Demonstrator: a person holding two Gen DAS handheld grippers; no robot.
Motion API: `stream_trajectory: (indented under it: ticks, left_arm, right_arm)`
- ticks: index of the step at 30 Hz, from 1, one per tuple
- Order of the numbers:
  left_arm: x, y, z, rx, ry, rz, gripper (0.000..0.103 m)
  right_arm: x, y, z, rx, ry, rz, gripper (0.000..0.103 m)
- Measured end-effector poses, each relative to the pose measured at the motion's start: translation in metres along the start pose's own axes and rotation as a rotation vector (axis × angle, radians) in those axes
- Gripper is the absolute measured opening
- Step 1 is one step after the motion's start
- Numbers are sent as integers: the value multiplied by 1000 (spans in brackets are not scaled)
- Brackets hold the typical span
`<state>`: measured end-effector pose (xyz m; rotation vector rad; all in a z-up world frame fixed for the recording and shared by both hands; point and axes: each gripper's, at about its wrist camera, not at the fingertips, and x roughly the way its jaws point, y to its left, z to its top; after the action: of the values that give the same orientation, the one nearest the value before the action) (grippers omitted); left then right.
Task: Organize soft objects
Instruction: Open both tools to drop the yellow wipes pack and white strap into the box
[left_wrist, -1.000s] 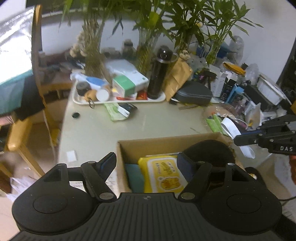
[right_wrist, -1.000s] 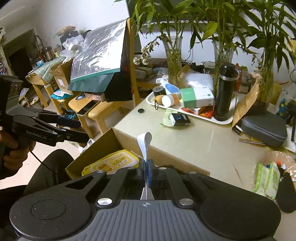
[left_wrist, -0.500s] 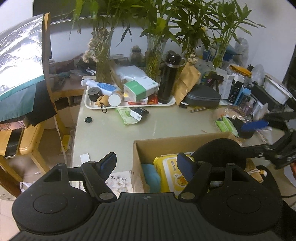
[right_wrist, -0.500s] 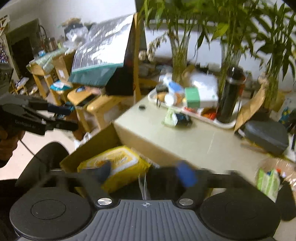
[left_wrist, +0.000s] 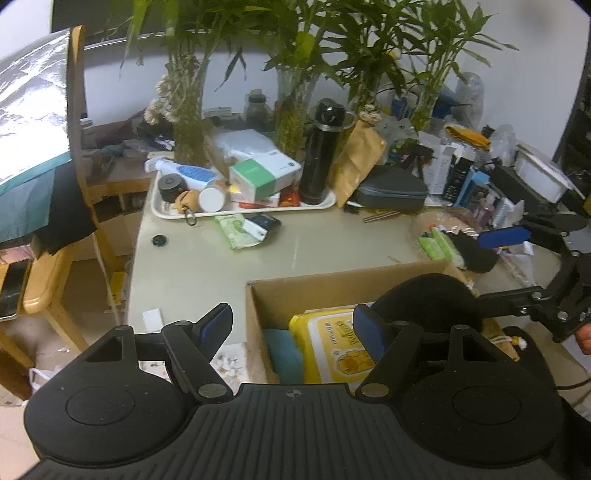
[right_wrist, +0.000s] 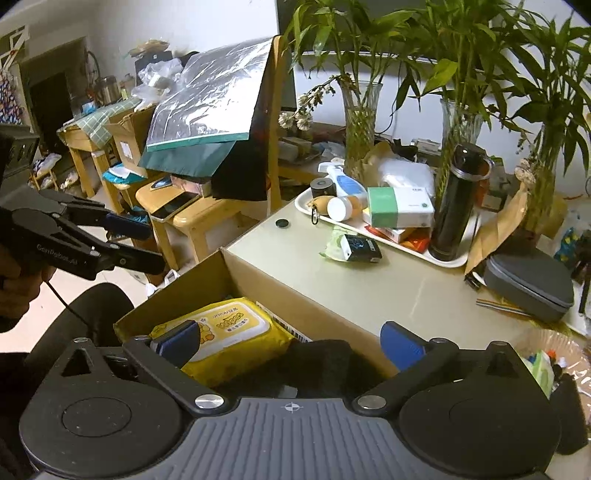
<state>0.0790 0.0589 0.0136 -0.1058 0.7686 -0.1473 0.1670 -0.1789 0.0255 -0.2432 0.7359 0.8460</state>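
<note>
both grippers hover over a cardboard box (left_wrist: 332, 291) at the surface's near edge, the left gripper (left_wrist: 291, 325) and right gripper (right_wrist: 291, 339) each with jaws spread wide and empty; inside the box lie a yellow wipes pack (right_wrist: 225, 332), a teal cloth (left_wrist: 282, 350) and a black soft item (left_wrist: 428, 295).

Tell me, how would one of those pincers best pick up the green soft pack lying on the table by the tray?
Probably from above, pinching across the narrow width of the green soft pack at its free left end: it lies flat, and a small dark box rests against its right end.
</note>
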Motion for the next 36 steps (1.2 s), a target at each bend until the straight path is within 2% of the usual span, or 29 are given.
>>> stream_trajectory:
  ticks: [14, 22, 27, 36]
  left_arm:
    - [1, -3, 5, 17, -31, 36, 72]
    - [3, -2, 8, 33, -38, 59, 72]
    - [6, 0, 9, 42, -47, 72, 72]
    - [14, 6, 11, 53, -50, 96, 72]
  right_arm:
    - [-2, -11, -3, 44, -42, -6, 103]
    - [2, -13, -2, 19, -37, -73, 103]
    - [3, -21, 0, 36, -55, -91, 103]
    - [14, -38, 3, 49, -30, -126, 103]
